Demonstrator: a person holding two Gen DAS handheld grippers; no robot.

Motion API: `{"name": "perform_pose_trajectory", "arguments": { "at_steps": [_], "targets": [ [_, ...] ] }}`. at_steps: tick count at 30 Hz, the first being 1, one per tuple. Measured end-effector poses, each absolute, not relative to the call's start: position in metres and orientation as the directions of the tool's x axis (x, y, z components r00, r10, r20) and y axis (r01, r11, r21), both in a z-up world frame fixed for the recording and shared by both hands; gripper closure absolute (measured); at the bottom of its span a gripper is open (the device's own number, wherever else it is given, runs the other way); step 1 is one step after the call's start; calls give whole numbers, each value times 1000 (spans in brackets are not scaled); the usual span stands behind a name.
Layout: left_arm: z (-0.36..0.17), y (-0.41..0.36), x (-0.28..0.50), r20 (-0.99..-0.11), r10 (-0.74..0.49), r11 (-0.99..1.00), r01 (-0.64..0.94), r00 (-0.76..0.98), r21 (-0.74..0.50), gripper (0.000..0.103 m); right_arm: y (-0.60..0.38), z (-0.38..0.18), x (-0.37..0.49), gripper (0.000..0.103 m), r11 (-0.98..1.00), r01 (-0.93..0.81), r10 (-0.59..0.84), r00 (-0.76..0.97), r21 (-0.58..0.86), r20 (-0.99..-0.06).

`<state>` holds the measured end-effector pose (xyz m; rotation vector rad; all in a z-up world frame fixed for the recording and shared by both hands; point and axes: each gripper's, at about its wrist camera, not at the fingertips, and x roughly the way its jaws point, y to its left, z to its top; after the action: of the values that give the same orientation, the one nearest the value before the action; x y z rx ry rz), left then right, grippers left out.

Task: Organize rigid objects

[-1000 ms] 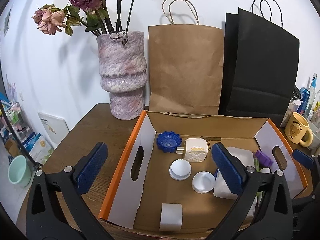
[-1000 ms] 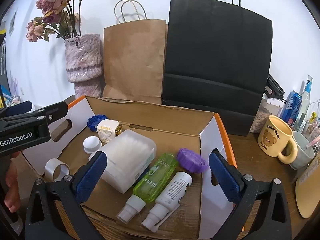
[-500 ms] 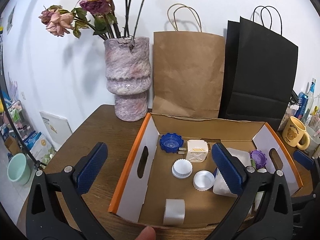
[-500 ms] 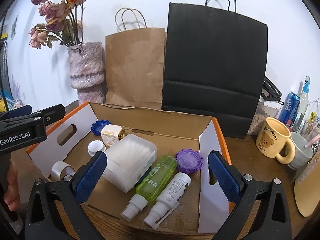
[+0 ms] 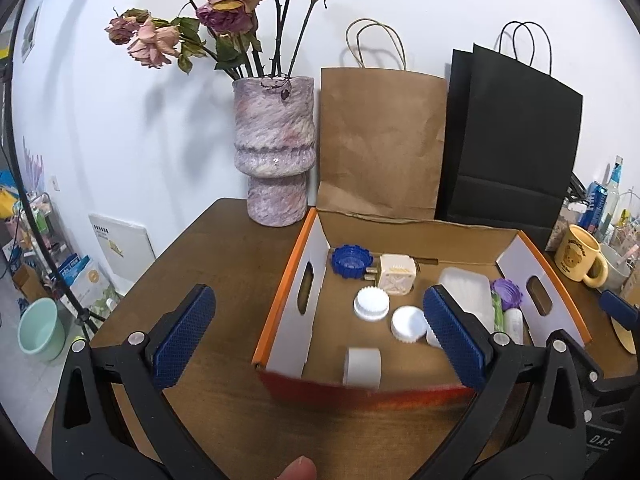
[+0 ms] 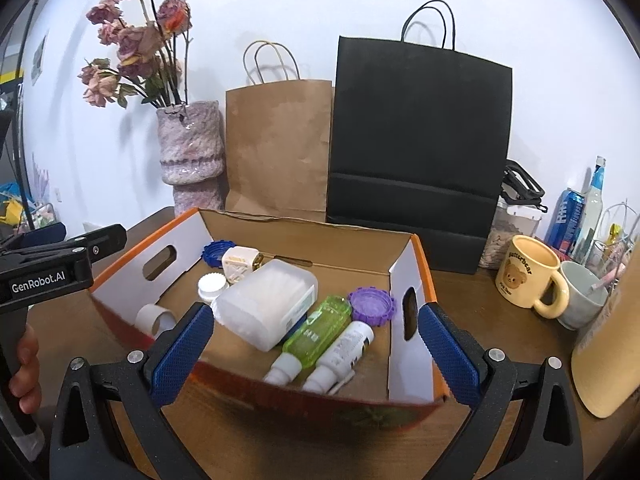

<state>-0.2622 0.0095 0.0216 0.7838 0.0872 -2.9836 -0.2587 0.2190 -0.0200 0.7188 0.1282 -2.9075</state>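
Rigid objects are lying together in the box (image 6: 408, 280), which is sitting on the table (image 5: 224, 248) in front of the vase (image 5: 276, 152) and two paper bags. We are holding both claws above the near wall of the box. The left gripper (image 5: 316, 336) is standing with its jaws wide apart and nothing between them, and the right gripper (image 6: 316, 352) is standing the same way, empty.

Inside, on the left part, we are seeing the blue cap (image 5: 351, 261), the plug (image 5: 396, 279), two white lids (image 5: 371, 305) and the tape roll (image 5: 362, 366) near the front wall. On the right part, the cotton swab case (image 6: 266, 304) is leaning beside the green bottle (image 6: 318, 332), the white bottle (image 6: 346, 350) and the purple cap (image 6: 371, 305); these are touching one another or lying just beside.

In our judgement, everything is looking already collected, so the step in hand is probably the finishing.

What could go wrong: the near wall is low and looking soft, so a claw going down carelessly could be pressing on it and tipping the box. The two bottles are round and could be rolling if we are pushing the case. The mug (image 6: 528, 276) is standing near the right side, and a wide swing of the right claw could be knocking it.
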Motion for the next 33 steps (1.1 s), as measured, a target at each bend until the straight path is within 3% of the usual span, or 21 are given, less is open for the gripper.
{"name": "perform_pose_trajectory", "arguments": {
  "at_steps": [33],
  "targets": [
    [7, 0, -113, -562, -2, -1000, 1, -827, 1, 0, 214, -18, -111, 0, -980, 195, -152, -840, -29, -521]
  ]
}}
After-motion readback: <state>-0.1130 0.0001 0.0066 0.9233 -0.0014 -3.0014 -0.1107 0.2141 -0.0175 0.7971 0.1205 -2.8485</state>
